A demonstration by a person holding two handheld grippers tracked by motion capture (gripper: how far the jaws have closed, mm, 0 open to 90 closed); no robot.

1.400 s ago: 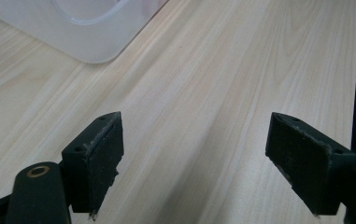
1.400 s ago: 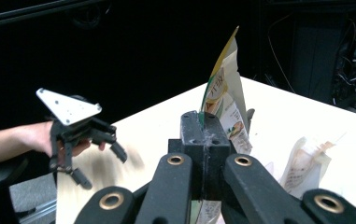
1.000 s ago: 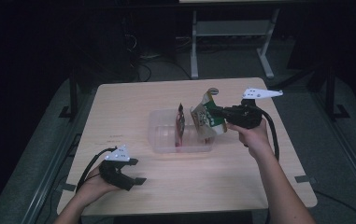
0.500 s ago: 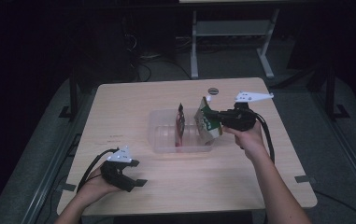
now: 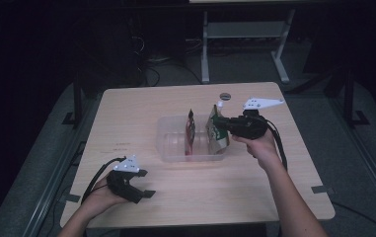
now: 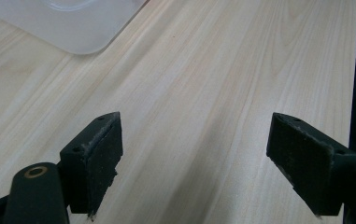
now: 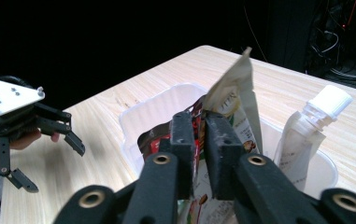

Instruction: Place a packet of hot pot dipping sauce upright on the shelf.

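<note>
While your right hand-held gripper (image 5: 218, 120) is hanging over the clear plastic tub (image 5: 173, 148) in the middle of the desk (image 5: 136, 108), its jaws are sitting around the top edge of the green-and-white pouch (image 5: 218, 138). They have just been easing apart, with the pouch between them, so the clench is loosening; whether the pads are pressing on the pouch at this instant, I cannot tell. In the right gripper view the two black jaws are standing close together with only a narrow gap, the pouch (image 7: 234, 100) rising out of that gap with its upper corner tilting away. That pouch is standing upright inside the tub, at its right end in the high view, and the red pouch (image 5: 190, 133) is standing on edge just to its left in the same tub. A clear spouted pouch with a white cap (image 7: 309, 130) is leaning in the tub just beside the green-and-white one in the right gripper view.

Your left hand-held gripper (image 5: 143, 190) is resting low at the near left part of the desk, well apart from the tub. Its jaws are spread wide, nothing between them but bare wood, and a corner of the tub (image 6: 73, 23) is peeking in at the top of the left gripper view.
</note>
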